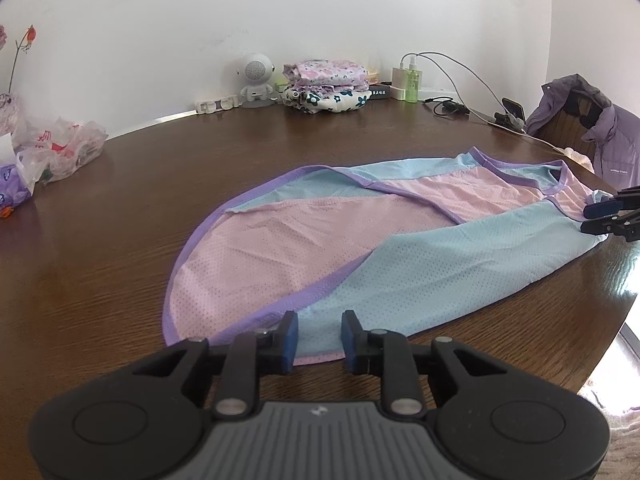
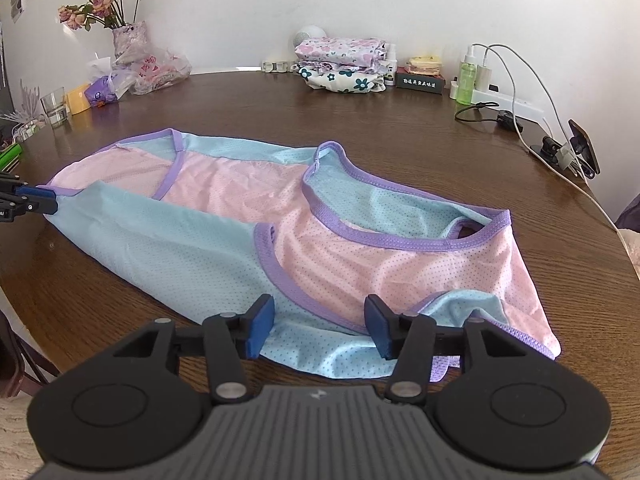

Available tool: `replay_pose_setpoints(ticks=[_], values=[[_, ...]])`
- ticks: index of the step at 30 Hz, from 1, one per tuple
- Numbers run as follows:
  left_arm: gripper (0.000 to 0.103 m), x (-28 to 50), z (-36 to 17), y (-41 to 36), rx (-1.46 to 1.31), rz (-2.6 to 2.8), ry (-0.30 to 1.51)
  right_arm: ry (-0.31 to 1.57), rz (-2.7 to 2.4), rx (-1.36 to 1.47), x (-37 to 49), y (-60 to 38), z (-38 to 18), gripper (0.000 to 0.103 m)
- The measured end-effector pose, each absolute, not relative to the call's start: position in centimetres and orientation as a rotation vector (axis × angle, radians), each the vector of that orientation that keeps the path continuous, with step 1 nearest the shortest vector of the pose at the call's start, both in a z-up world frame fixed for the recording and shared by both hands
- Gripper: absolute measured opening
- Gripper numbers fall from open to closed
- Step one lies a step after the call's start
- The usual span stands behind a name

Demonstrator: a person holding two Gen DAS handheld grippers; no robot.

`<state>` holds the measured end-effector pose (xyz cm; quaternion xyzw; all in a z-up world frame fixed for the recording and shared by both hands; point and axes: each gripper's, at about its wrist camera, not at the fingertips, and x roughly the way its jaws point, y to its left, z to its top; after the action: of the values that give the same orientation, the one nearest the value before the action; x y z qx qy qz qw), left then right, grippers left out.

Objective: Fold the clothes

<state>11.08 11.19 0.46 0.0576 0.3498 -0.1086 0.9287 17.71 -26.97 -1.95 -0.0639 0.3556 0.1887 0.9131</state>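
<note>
Blue fingers [image 1: 287, 336] spread over garment [image 1: 360, 248]

We see both views bright, lit by soft daylight. Glare washes the wooden table [image 1: 624, 280] at its right edge in the left view. Shadows are faint. Fisheye bending curves the table rim and white wall [image 2: 360, 0]; corners vignette dark. Focus is sharp throughout.

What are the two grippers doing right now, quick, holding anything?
Left gripper: open, fingers over the near edge of the pastel vest, nothing clamped.
Right gripper: open, fingers over the vest's near edge, nothing clamped.
</note>
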Motion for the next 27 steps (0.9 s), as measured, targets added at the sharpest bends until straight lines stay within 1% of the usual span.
replay_pose_setpoints(ticks=[2, 3, 4, 5, 6, 7, 9, 12, 15, 17, 18, 19, 20, 21, 22, 23, 24, 25, 27], values=[[0.026, 11.3, 0.9, 11.2, 0.107, -0.220, 0.721, 0.749, 0.398, -0.114, 17.9, -26.9, -1.7, 0.056], [0.029, 11.5, 1.4, 11.2, 0.104, -0.222, 0.708, 0.751, 0.405, -0.103, 17.9, -27.0, -1.3, 0.058], [0.038, 11.7, 2.0, 11.1, 0.106, -0.237, 0.694, 0.743, 0.421, -0.093, 18.2, -27.0, -0.6, 0.061], [0.044, 12.1, 2.9, 10.8, 0.119, -0.253, 0.678, 0.734, 0.440, -0.083, 18.6, -27.0, 0.2, 0.063], [0.055, 12.5, 3.8, 10.5, 0.133, -0.269, 0.662, 0.724, 0.458, -0.073, 18.9, -27.1, 1.0, 0.069], [0.061, 13.0, 4.6, 10.2, 0.151, -0.282, 0.647, 0.715, 0.476, -0.063, 19.2, -27.1, 1.8, 0.073], [0.064, 14.7, 6.2, 9.4, 0.197, -0.324, 0.625, 0.706, 0.514, -0.077, 21.0, -26.8, 3.6, 0.073], [0.064, 18.6, 8.4, 8.2, 0.246, -0.407, 0.632, 0.730, 0.547, -0.158, 25.2, -25.6, 5.6, 0.073], [0.064, 23.4, 8.8, 6.6, 0.324, -0.457, 0.704, 0.792, 0.577, -0.227, 30.1, -24.3, 6.7, 0.072], [0.062, 26.7, 8.5, 5.8, 0.373, -0.477, 0.761, 0.844, 0.592, -0.270, 33.5, -23.1, 6.8, 0.069], [0.055, 28.3, 8.1, 5.7, 0.376, -0.495, 0.800, 0.873, 0.598, -0.289, 35.1, -22.6, 6.7, 0.066], [0.045, 30.0, 7.5, 5.5, 0.377, -0.513, 0.840, 0.904, 0.612, -0.299, 36.5, -22.1, 6.4, 0.062], [0.040, 31.1, 6.8, 5.8, 0.376, -0.527, 0.868, 0.936, 0.627, -0.308, 37.9, -21.7, 6.0, 0.058], [0.030, 32.1, 6.3, 5.8, 0.388, -0.537, 0.885, 0.967, 0.642, -0.318, 39.3, -21.2, 5.6, 0.054], [0.015, 33.1, 5.7, 5.7, 0.400, -0.547, 0.902, 0.988, 0.658, -0.327, 39.9, -21.0, 5.1, 0.050], [0.008, 33.8, 5.1, 5.5, 0.436, -0.560, 0.925, 1.008, 0.673, -0.335, 40.4, -20.7, 4.7, 0.046], [0.006, 34.3, 4.5, 5.4, 0.469, -0.586, 0.942, 1.028, 0.688, -0.344, 40.9, -20.5, 4.2, 0.037], [0.006, 34.7, 3.9, 5.3, 0.502, -0.612, 0.958, 1.048, 0.703, -0.353, 41.4, -20.3, 3.8, 0.031], [0.006, 35.5, 3.3, 5.5, 0.505, -0.645, 0.986, 1.088, 0.734, -0.371, 42.4, -19.8, 2.9, 0.030]])
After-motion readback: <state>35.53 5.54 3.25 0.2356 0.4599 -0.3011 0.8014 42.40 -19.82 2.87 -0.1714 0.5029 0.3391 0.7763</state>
